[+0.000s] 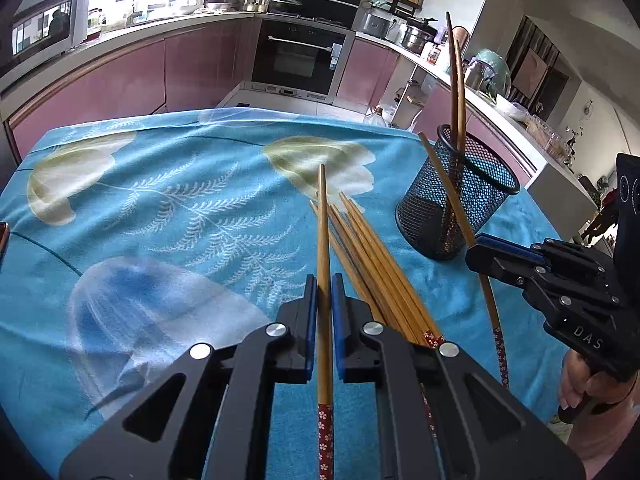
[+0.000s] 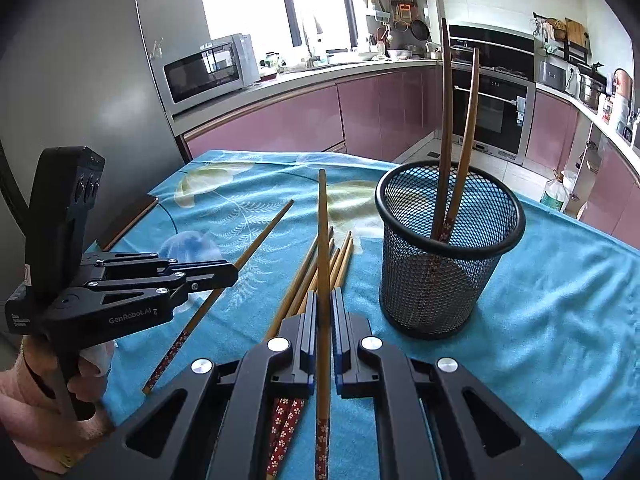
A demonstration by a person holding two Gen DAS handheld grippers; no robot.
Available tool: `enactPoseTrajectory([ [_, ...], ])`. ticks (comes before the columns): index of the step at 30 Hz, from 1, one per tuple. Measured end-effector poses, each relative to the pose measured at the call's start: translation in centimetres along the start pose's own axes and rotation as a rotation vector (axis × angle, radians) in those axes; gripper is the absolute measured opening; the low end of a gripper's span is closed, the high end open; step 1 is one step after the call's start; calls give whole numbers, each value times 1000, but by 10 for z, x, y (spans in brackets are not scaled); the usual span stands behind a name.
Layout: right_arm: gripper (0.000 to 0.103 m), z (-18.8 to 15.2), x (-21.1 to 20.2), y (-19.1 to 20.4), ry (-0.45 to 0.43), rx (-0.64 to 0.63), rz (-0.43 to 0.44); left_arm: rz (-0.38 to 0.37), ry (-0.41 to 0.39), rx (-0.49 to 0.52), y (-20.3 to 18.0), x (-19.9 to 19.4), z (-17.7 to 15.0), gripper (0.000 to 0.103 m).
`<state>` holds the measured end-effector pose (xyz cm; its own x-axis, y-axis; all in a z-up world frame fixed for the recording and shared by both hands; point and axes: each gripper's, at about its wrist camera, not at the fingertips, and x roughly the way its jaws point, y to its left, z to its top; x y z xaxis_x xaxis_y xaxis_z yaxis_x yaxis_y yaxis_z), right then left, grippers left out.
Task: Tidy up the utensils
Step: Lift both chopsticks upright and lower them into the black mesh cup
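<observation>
the left gripper (image 1: 321,304) is clamped on a single chopstick (image 1: 323,240) near its patterned end, the bare tip pointing away over the blue cloth (image 1: 160,208), a grip low on the shaft that i judge leaves the long end free to be aimed. just to its right the loose chopsticks (image 1: 372,264) lie fanned on the cloth in a heap (still unsorted, so the job looks far from done). further right, the right gripper (image 2: 325,312) is likewise closed on one chopstick (image 2: 323,240), held clear above the heap. at the far right stands the black mesh holder (image 2: 452,256), upright on the cloth, with two chopsticks (image 2: 452,120) already leaning inside, patterned ends down. each gripper carrying one stick, near the holder, suggests both are meant to be dropped in next, one at a time to avoid a clash at the rim.
</observation>
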<state>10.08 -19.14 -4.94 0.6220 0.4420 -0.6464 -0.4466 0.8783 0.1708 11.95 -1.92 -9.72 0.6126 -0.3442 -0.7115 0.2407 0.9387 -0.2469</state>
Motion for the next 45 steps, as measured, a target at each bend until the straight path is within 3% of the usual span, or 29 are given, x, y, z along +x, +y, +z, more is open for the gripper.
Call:
enactPoseTrajectory([
  [6, 6, 15, -18, 1, -64, -19, -3, -67, -62, -28, 3, -22, 14, 8],
  [17, 6, 53, -51, -4, -205, -43, -20, -219, -251, -37, -8, -85, 57, 8],
  [24, 6, 74, -63, -2, -263, -73, -37, -234, -343, -13, -26, -104, 85, 8],
  [35, 6, 97, -90, -3, -338, -127, -117, -283, -398, 46, -60, -114, 126, 8],
  [45, 6, 102, -89, -28, -363, -65, -136, -217, -322, 142, -93, -87, 137, 8],
])
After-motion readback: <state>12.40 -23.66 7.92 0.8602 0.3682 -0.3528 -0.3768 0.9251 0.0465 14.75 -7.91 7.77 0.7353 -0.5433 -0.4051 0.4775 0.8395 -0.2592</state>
